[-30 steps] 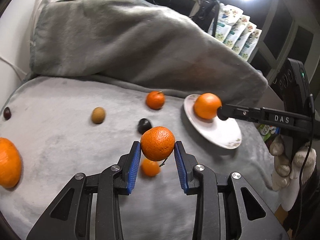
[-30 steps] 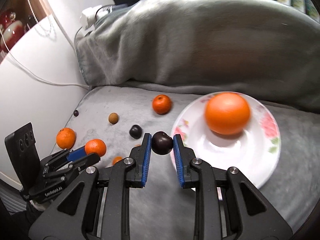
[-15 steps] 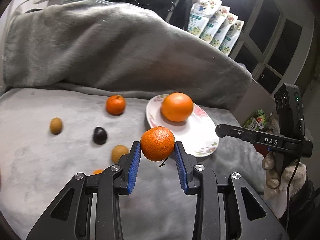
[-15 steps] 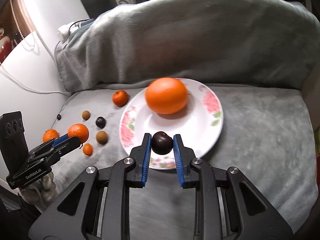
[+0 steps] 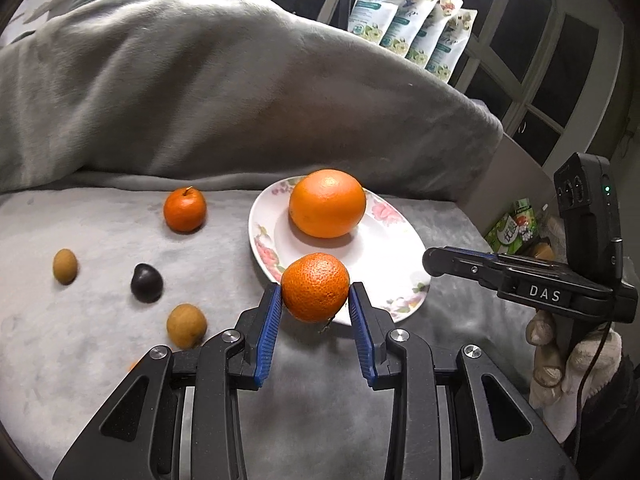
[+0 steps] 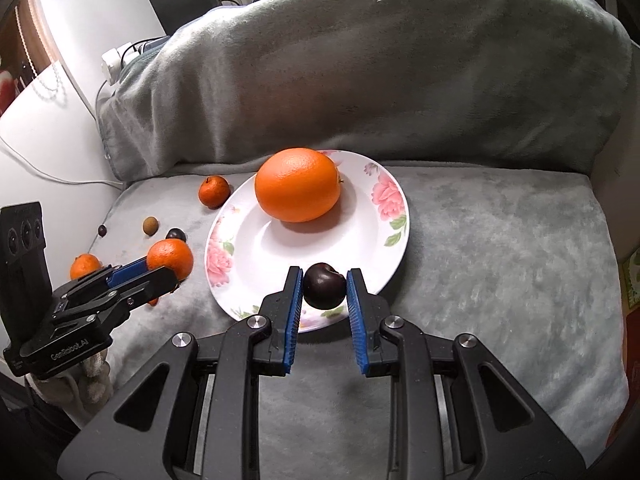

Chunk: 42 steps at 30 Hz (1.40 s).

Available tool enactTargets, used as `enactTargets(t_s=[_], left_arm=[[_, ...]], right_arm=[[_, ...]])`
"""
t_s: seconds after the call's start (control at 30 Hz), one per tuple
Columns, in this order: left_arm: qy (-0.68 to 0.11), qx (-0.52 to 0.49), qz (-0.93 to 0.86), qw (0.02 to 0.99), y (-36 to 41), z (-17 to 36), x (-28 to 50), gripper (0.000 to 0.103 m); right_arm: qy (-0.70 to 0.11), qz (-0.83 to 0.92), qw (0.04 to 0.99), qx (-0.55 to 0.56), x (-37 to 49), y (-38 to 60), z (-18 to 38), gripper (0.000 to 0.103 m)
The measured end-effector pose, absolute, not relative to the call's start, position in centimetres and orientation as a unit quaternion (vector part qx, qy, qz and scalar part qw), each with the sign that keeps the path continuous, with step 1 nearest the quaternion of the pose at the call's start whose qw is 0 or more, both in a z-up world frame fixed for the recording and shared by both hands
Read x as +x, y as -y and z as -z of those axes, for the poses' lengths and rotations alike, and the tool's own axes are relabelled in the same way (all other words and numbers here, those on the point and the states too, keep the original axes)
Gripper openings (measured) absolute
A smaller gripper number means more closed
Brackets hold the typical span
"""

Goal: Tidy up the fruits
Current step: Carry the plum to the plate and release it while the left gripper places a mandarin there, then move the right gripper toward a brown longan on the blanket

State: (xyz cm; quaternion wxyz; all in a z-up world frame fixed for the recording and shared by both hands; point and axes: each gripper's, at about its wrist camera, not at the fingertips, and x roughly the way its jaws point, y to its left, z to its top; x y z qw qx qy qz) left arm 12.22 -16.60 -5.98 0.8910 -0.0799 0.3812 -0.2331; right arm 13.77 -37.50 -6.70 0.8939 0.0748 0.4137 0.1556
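My left gripper (image 5: 315,302) is shut on a mandarin (image 5: 315,293), held just above the near left rim of the flowered white plate (image 5: 384,248). A big orange (image 5: 327,203) lies on that plate. My right gripper (image 6: 323,289) is shut on a dark plum (image 6: 324,285) over the plate's near edge (image 6: 248,248); the big orange (image 6: 298,184) sits beyond it. The left gripper (image 6: 160,270) with its mandarin (image 6: 170,258) shows at the left of the right wrist view. The right gripper (image 5: 434,259) reaches in from the right of the left wrist view.
Loose on the grey blanket (image 5: 100,320) lie a small mandarin (image 5: 185,210), a dark plum (image 5: 147,282) and two brown round fruits (image 5: 65,266) (image 5: 187,326). Another mandarin (image 6: 85,265) sits far left. The covered sofa back (image 6: 360,80) rises behind; a gloved hand (image 5: 560,360) is at right.
Both grippers have swung toward the plate with their fruit still held. The plate and big orange now sit nearer and more central in both views; the right gripper has dropped lower over the plate's near edge.
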Motion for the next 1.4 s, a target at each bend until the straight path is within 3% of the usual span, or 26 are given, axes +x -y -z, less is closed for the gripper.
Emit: enactTargets(t_s=[0.63,0.7,0.73,0.87,0.9,1.0,1.4], left_arm=[[-0.378,-0.051,0.238,0.893,18.5,6.0,12.9,0.034],[-0.369,-0.052,0.240,0.896,18.6,5.8,12.9,0.041],[-0.366,-0.051,0.240,0.897,18.6,5.7,12.8,0.048],[-0.361,-0.045,0.240,0.900,18.6,5.5,12.6,0.057],[-0.360,-0.046,0.240,0.900,18.5,5.5,12.6,0.062],[-0.362,-0.046,0.240,0.900,18.5,5.6,12.5,0.075],[-0.372,-0.041,0.231,0.898,18.5,5.8,12.3,0.078]], right_arm=[[-0.410,-0.149,0.894,0.102,15.5,38.8,6.9,0.024],[-0.409,-0.150,0.894,0.108,15.6,38.9,6.9,0.025],[-0.408,-0.149,0.894,0.110,15.7,39.0,6.9,0.027],[-0.395,-0.146,0.899,0.123,15.5,39.4,6.6,0.070],[-0.390,-0.144,0.901,0.123,15.4,39.5,6.5,0.075],[-0.382,-0.136,0.906,0.121,15.3,39.6,6.1,0.084],[-0.364,-0.123,0.917,0.104,14.6,39.4,5.0,0.090]])
